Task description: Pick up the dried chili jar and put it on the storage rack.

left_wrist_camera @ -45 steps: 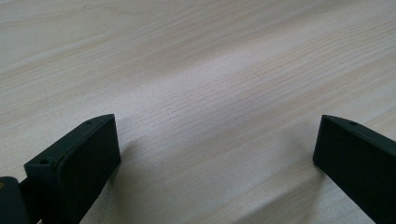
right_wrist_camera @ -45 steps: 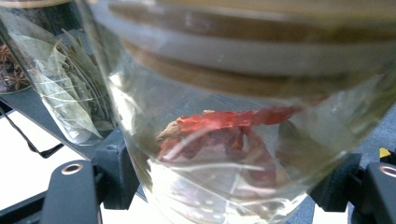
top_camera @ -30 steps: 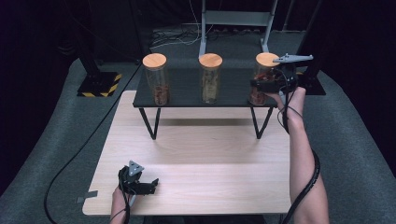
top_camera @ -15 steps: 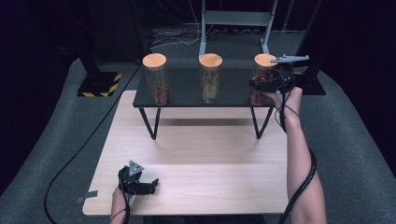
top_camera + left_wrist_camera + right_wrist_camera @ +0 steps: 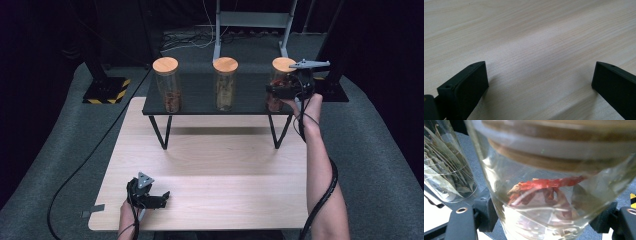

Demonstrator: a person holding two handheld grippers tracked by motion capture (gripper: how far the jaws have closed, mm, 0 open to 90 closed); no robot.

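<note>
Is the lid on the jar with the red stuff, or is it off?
On. The wooden lid sits on top of the jar that the right gripper clamps.

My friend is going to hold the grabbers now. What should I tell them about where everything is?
Right gripper: shut on the right jar, the one with red dried peppers, gripped on its glass just under the wooden lid. The jar looks like it stands at the right end of the black shelf.
Left gripper: open, holding nothing, low over the wooden table at its near left corner.
Other things: middle jar with pale leaves and left jar stand untouched on the shelf.
Done: the right jar is grabbed.
Left: lift it off the shelf and, probably, bring it down to the table.
</note>
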